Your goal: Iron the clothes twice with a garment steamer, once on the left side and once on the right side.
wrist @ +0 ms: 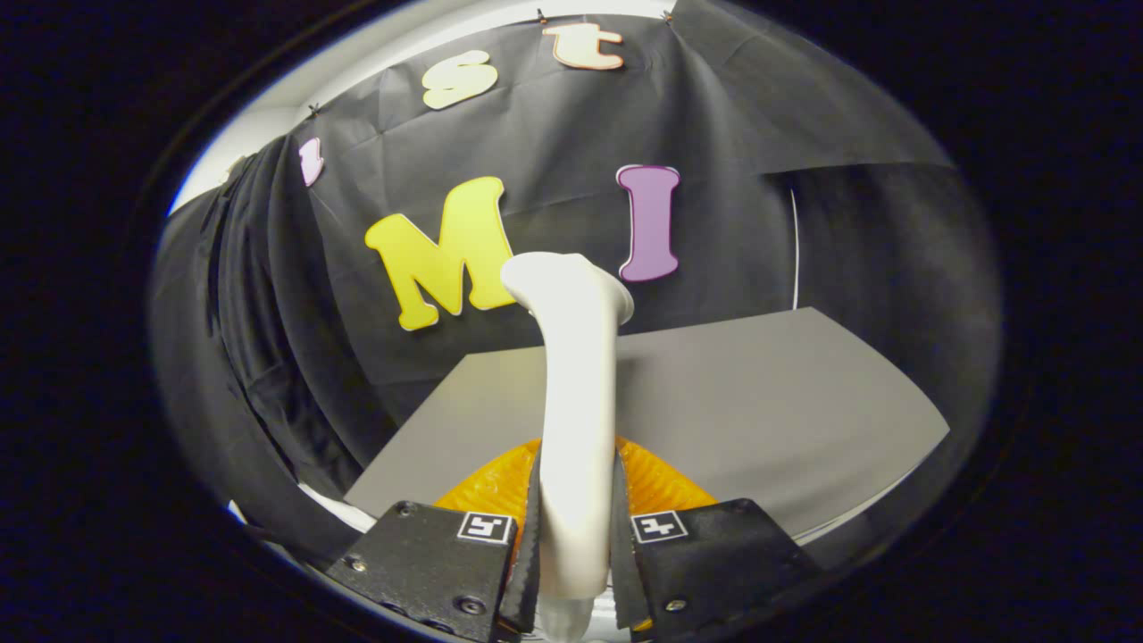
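While the hand-held gripper (pixel 576 536) clamps its handle between both fingers, the white plastic garment steamer (pixel 576 393) stands upright, its long axis running away, above an orange ribbed cloth (pixel 656 482) on the grey tabletop (pixel 768 411).

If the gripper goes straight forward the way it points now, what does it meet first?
Probably the grey table, beyond the orange thing; depth is unclear. The gripper is shut on the white steamer, which goes along.

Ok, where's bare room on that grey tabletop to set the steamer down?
The grey tabletop lies bare to the right of the white plastic steamer handle and beyond it, up to the black cloth wall. It is crowded just ahead of the gripper, shut on the handle over an orange ribbed piece.
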`<move>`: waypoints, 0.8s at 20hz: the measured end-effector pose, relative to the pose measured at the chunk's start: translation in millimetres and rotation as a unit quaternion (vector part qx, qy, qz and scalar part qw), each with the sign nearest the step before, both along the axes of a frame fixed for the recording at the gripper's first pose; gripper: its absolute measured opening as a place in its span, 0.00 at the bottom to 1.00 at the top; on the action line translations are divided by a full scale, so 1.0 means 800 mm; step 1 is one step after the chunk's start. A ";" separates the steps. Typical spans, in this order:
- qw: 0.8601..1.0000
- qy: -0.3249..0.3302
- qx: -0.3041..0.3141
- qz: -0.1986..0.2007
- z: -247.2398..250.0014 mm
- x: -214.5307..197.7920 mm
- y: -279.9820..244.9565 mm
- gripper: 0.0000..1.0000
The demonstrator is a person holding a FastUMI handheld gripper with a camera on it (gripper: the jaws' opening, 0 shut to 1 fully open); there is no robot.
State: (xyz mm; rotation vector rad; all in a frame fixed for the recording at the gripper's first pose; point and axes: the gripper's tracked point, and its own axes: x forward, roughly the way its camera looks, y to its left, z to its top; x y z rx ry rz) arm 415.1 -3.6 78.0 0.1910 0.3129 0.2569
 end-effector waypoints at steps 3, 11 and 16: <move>1.000 -0.020 0.007 -0.009 0.033 -0.037 0.011 0.35; 0.995 -0.102 0.021 0.006 0.145 -0.147 0.093 0.35; 0.990 -0.135 0.027 0.017 0.193 -0.189 0.158 0.35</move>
